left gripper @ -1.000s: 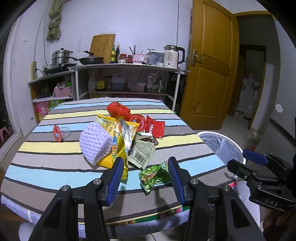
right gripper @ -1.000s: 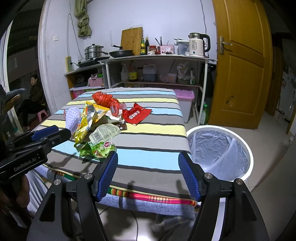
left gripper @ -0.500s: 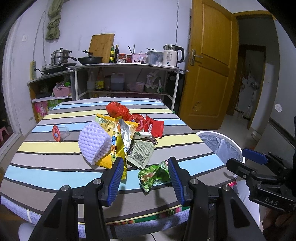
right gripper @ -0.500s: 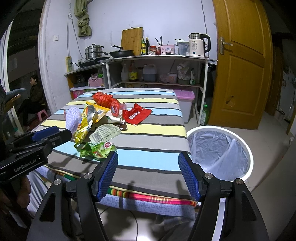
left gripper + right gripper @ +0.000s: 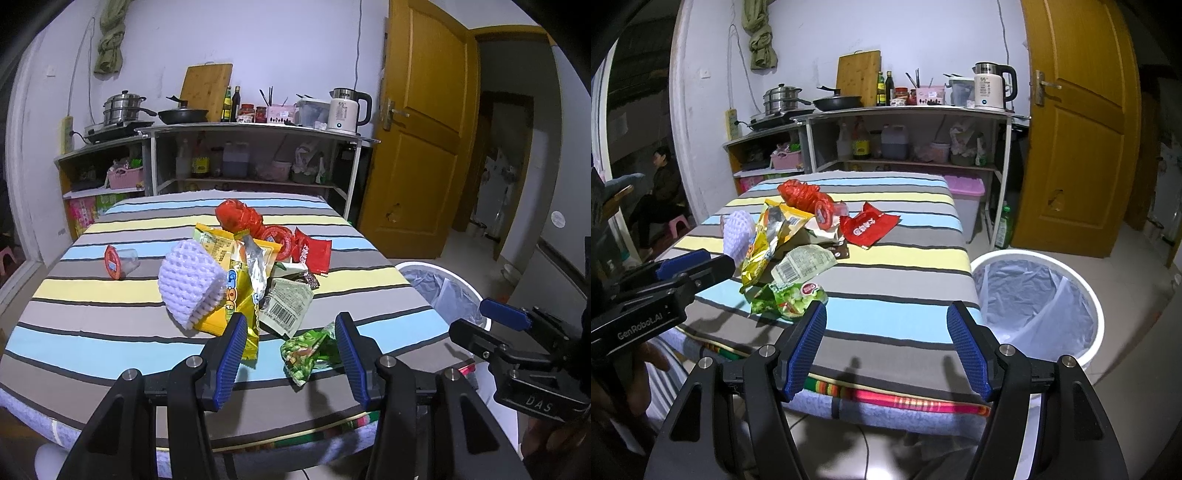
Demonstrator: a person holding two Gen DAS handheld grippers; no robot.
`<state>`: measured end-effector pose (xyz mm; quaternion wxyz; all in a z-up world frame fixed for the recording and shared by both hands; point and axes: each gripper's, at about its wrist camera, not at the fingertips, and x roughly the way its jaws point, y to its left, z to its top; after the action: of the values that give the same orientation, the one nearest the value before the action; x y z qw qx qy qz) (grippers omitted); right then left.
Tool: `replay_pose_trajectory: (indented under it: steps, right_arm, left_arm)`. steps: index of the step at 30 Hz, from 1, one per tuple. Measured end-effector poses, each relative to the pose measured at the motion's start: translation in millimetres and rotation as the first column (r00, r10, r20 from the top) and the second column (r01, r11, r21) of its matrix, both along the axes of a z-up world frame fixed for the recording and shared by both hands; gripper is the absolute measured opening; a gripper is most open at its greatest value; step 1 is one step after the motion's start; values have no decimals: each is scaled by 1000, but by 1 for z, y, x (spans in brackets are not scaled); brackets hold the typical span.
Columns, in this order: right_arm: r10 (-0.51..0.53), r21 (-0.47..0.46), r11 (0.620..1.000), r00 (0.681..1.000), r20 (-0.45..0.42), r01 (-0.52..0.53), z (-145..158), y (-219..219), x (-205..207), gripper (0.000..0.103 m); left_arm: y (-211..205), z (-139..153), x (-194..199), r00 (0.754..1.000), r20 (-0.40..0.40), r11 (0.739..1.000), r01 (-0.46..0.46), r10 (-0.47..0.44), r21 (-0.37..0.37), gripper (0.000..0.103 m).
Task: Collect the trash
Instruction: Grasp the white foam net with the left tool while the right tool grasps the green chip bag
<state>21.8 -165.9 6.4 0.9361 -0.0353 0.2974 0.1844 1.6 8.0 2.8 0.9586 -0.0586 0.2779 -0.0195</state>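
Trash lies heaped on the striped table (image 5: 110, 343): a white foam net (image 5: 190, 282), a yellow snack bag (image 5: 240, 273), a pale barcode packet (image 5: 286, 302), a green wrapper (image 5: 308, 350), red wrappers (image 5: 312, 251) and a small clear cup with a red lid (image 5: 118, 261). My left gripper (image 5: 290, 332) is open, hovering at the near table edge just short of the green wrapper (image 5: 790, 297). My right gripper (image 5: 886, 325) is open and empty over the table's near right corner. The white bin with a clear liner (image 5: 1039, 295) stands on the floor to the table's right.
Behind the table a shelf unit (image 5: 255, 129) carries pots, a pan, bottles and a kettle. A yellow-brown door (image 5: 417, 147) stands at the right. A person sits on a stool (image 5: 661, 192) at the far left of the right wrist view.
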Motion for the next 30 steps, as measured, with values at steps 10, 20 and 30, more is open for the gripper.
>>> replay_pose_trajectory:
  steps: [10, 20, 30]
  right_arm:
    - [50, -2, 999, 998, -24, -50, -6, 14, 14, 68]
    - [126, 0, 992, 991, -47, -126, -13, 41, 33, 68]
    - [214, 36, 977, 968, -128, -211, -32, 70, 52, 68]
  left_arm:
    - [30, -7, 17, 997, -33, 997, -74, 74, -2, 49]
    - [77, -10, 45, 989, -37, 989, -145, 143, -35, 61]
    - [91, -30, 78, 987, -93, 990, -135, 130, -49, 62]
